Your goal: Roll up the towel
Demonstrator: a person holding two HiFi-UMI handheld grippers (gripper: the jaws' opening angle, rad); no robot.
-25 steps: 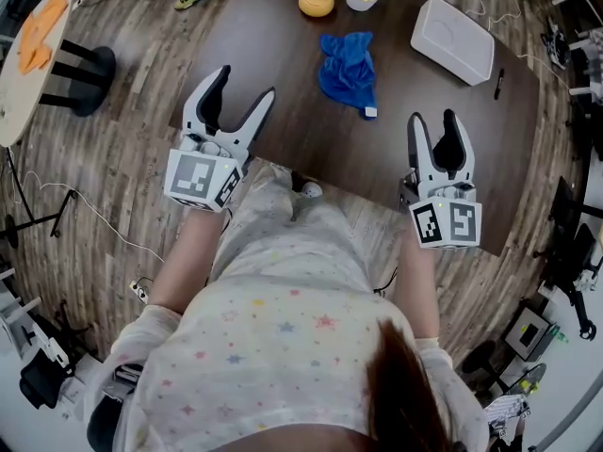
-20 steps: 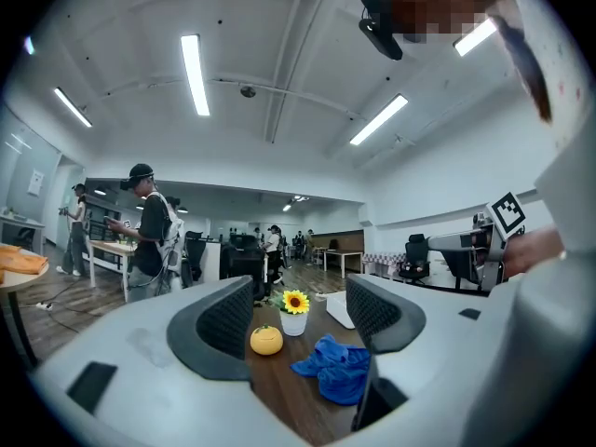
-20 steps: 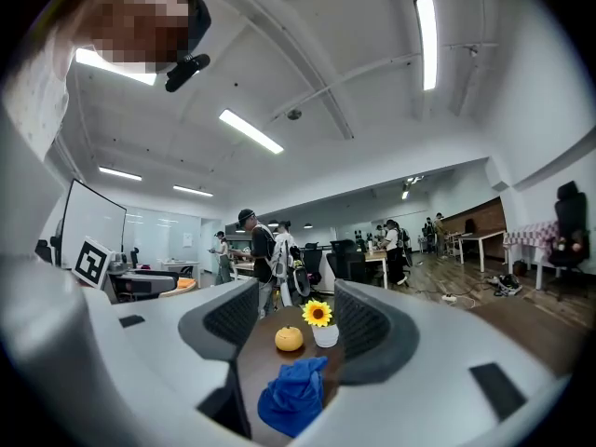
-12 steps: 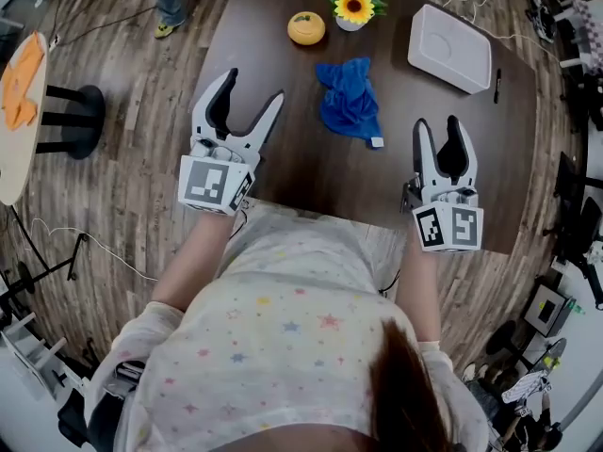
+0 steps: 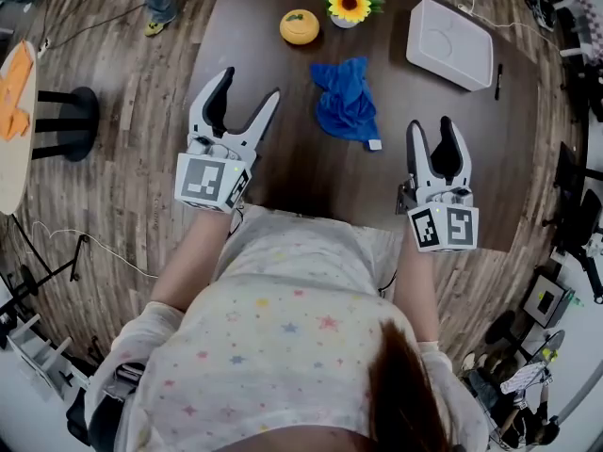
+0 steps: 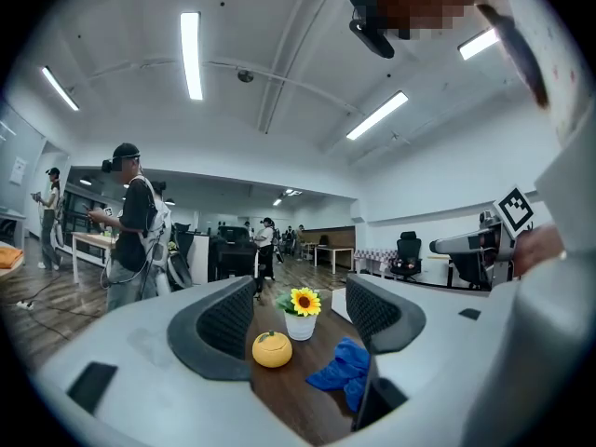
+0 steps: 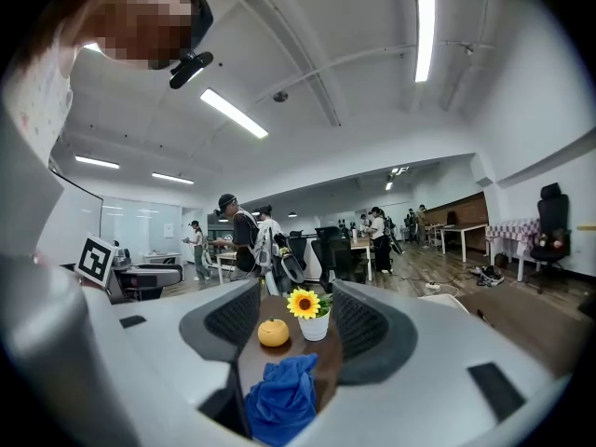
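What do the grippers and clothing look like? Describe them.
Left gripper and right gripper: white shells, black ribbed pads inside curved jaws, a black-and-white marker cube at each base. The top is pale with coloured stars.

Bare bench (image 5: 320,168) lay open on the near, left and right sides of the towel (image 5: 344,102), with nothing between it and the left gripper (image 5: 249,83) or the right gripper (image 5: 432,123), both with jaws apart. On the far side an orange round jar (image 5: 299,26) and a sunflower pot (image 5: 349,6) stood near the towel, and a white box (image 5: 449,43) filled the far right.
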